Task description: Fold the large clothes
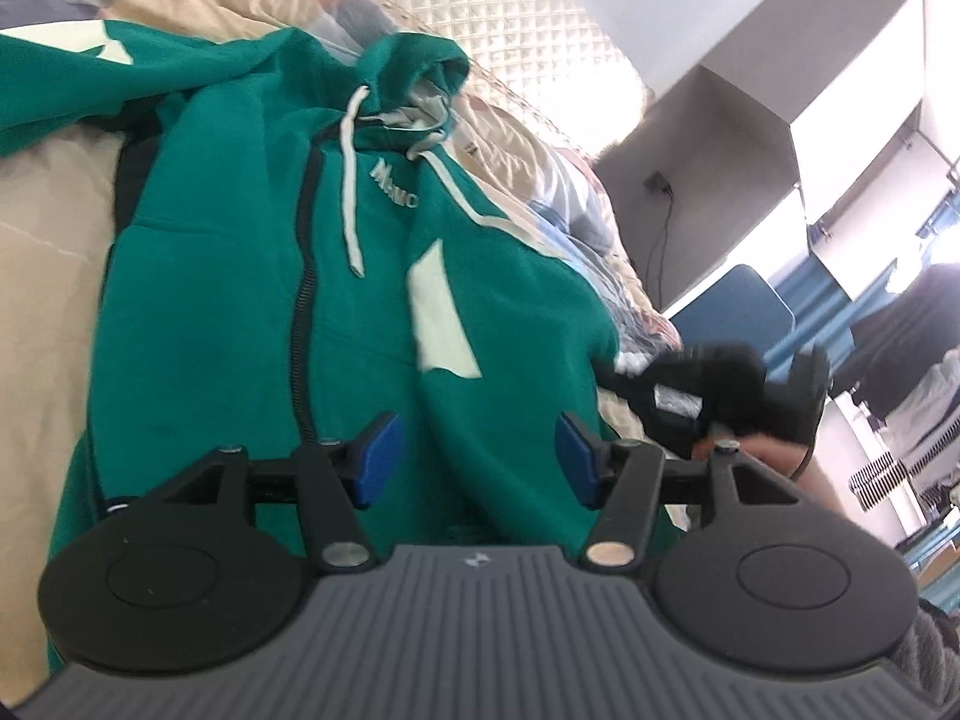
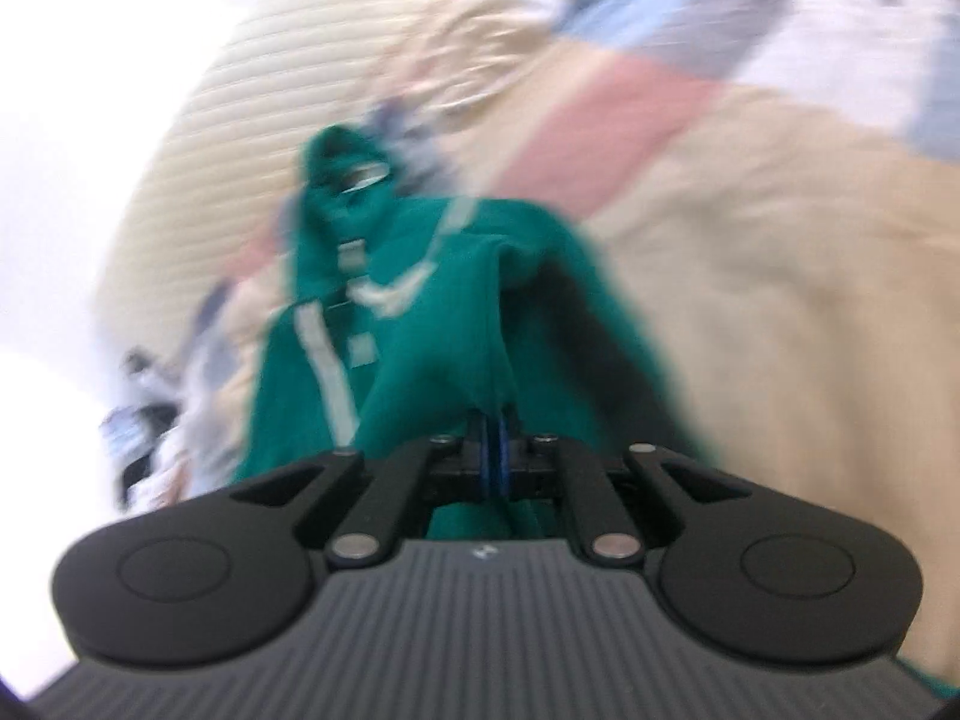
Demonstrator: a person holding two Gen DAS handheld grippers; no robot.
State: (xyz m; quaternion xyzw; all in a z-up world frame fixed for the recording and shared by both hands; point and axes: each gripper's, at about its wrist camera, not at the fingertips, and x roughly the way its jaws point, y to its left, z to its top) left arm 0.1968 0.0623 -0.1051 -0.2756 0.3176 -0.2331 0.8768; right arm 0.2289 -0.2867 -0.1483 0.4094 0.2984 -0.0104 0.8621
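The green hoodie point(image 1: 252, 300) lies spread on the bed point(image 1: 48, 228) directly ahead of the left gripper point(image 1: 477, 456), zipper and white drawstrings facing up, hood at the far end. The left gripper hovers over the garment's lower part with its blue pads point(image 1: 384, 450) set wide apart and nothing between them. The right gripper point(image 2: 495, 450), seen in a motion-blurred right wrist view, has its pads pressed together on a fold of the green hoodie point(image 2: 432, 330), the fabric rising from the bed point(image 2: 780, 300) to the pads.
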